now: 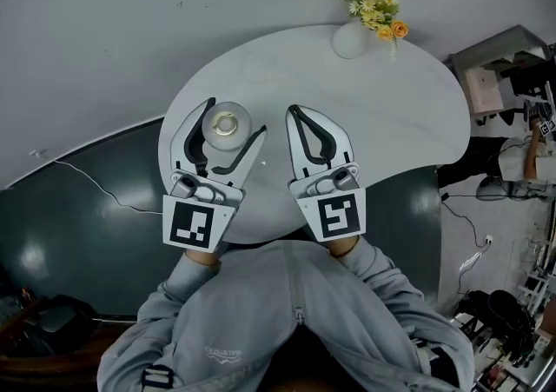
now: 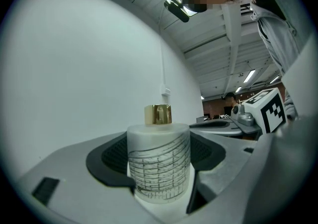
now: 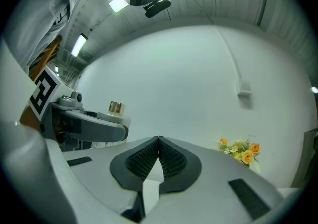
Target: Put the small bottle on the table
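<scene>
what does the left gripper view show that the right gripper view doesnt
Only the left gripper view: the small bottle close up, its frosted, line-printed body held between the left gripper jaws. Only the right gripper view: the flowers, and the right gripper with its jaws together on nothing. Both: the bottle's gold cap and the white wall.

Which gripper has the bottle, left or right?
The left gripper: the small bottle with the gold cap stands between its fingers, while the right gripper has its fingers closed together on nothing.
</scene>
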Demonstrator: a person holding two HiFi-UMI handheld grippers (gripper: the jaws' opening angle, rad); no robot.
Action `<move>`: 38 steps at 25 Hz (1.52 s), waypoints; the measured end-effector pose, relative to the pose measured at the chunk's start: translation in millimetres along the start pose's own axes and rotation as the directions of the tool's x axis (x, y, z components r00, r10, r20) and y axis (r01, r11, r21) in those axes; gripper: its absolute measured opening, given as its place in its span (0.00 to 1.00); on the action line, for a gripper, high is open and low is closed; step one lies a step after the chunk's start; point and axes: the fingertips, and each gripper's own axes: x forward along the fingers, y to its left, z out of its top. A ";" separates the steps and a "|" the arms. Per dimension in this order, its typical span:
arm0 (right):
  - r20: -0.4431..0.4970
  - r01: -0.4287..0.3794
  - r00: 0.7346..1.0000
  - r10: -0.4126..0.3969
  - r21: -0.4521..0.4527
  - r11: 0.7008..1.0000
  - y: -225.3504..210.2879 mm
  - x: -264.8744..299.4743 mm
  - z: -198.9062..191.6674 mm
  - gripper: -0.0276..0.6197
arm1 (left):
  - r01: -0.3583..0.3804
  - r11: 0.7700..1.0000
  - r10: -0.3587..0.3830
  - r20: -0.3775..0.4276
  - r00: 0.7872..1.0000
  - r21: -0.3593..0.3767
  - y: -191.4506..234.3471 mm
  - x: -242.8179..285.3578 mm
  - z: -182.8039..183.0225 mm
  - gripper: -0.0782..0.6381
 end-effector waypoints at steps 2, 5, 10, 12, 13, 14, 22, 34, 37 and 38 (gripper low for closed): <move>-0.004 -0.016 1.000 0.016 -0.006 1.000 -4.1 9.1 -6.7 0.08 | -0.006 1.000 0.006 0.001 1.000 0.002 5.9 8.9 -5.3 0.57; -0.004 -0.037 0.999 0.037 -0.007 0.999 -11.9 22.8 -18.5 0.08 | -0.011 1.000 0.011 -0.005 1.000 0.004 13.7 24.8 -15.6 0.57; -0.003 -0.061 0.998 0.061 0.010 0.998 -16.7 46.0 -33.4 0.08 | -0.022 1.000 0.022 -0.015 1.000 0.004 29.8 44.0 -30.7 0.57; -0.007 -0.073 0.997 0.073 0.008 0.997 -16.5 54.9 -39.8 0.08 | -0.022 1.000 0.022 -0.015 1.000 0.004 36.3 49.4 -37.8 0.57; -0.011 -0.079 0.997 0.079 0.006 0.997 -16.5 59.1 -43.4 0.08 | -0.021 1.000 0.021 -0.015 1.000 0.006 39.4 52.0 -41.3 0.57; -0.014 -0.084 0.996 0.084 0.004 0.996 -17.0 63.1 -47.1 0.08 | -0.019 1.000 0.020 -0.017 1.000 0.009 42.2 54.9 -45.0 0.57; -0.025 -0.106 0.994 0.106 -0.006 0.994 -22.3 90.9 -70.8 0.08 | -0.027 1.000 0.027 -0.032 0.999 0.007 62.2 76.5 -72.9 0.57; -0.050 -0.132 0.990 0.132 -0.003 0.991 -24.0 127.9 -118.5 0.08 | -0.072 0.997 0.073 -0.081 0.994 0.018 89.0 96.6 -129.6 0.57; -0.058 -0.139 0.989 0.139 0.008 0.990 -26.1 136.7 -135.2 0.08 | -0.070 0.997 0.071 -0.095 0.993 0.015 93.4 104.5 -145.2 0.57; -0.063 -0.140 0.988 0.140 0.013 0.990 -27.5 139.9 -141.1 0.08 | -0.070 0.997 0.071 -0.099 0.993 0.013 94.8 107.8 -150.6 0.57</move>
